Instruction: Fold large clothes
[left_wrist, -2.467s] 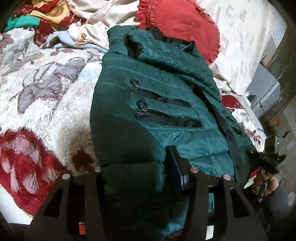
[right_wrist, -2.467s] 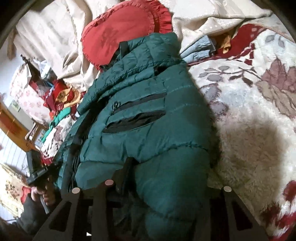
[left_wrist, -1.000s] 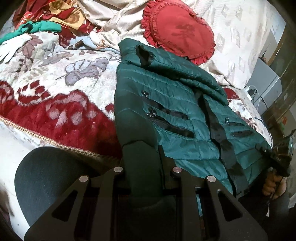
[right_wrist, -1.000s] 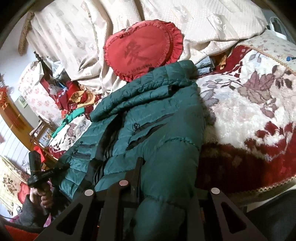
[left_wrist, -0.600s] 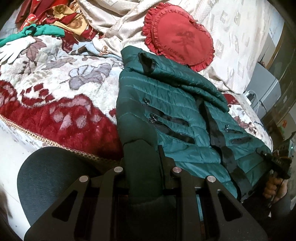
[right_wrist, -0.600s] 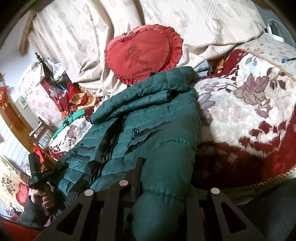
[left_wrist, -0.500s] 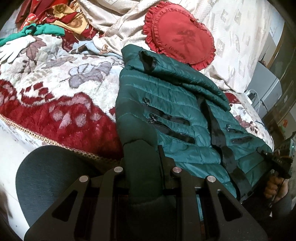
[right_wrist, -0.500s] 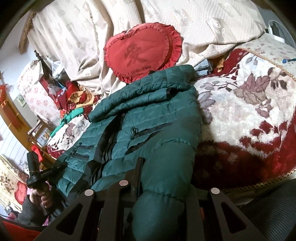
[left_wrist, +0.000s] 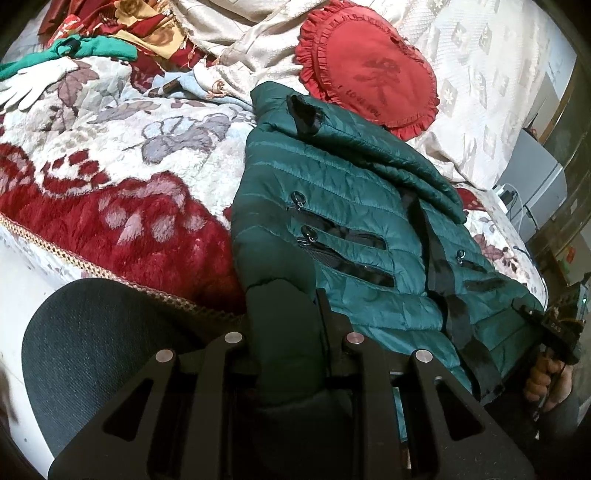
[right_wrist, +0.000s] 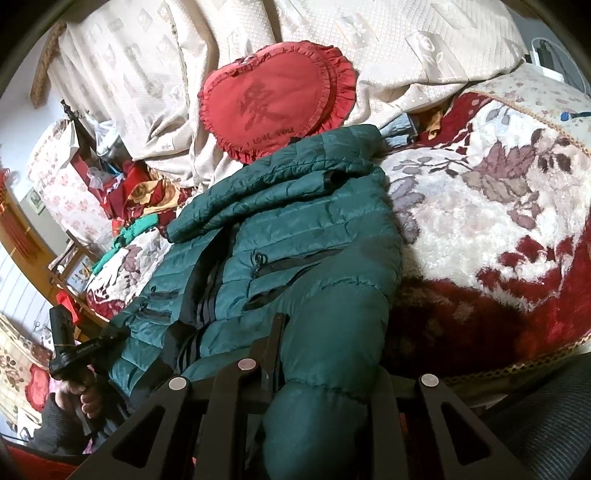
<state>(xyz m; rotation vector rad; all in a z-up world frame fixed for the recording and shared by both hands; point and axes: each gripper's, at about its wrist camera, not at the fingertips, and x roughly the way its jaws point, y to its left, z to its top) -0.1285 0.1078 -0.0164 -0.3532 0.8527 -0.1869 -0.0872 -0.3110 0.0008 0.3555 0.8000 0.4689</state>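
A dark green quilted jacket (left_wrist: 354, 206) lies face up on a bed, its black zip strip down the middle; it also shows in the right wrist view (right_wrist: 295, 236). My left gripper (left_wrist: 284, 325) is shut on the jacket's bottom hem at its left corner, off the bed's front edge. My right gripper (right_wrist: 325, 354) is shut on the hem at the other corner. Each gripper shows small in the other's view, the right one (left_wrist: 554, 328) and the left one (right_wrist: 74, 350). The fingertips are buried in cloth.
A red and white floral fleece blanket (left_wrist: 110, 166) covers the bed. A red heart-shaped cushion (left_wrist: 369, 77) lies behind the collar on a cream bedspread (right_wrist: 406, 44). Loose clothes and a white glove (left_wrist: 33, 81) lie at the far left. A dark seat (left_wrist: 92, 350) is below.
Both grippers have pulled back from the bed with the hem held, drawing the jacket's lower part toward the bed's front edge. In the last half second little has moved.
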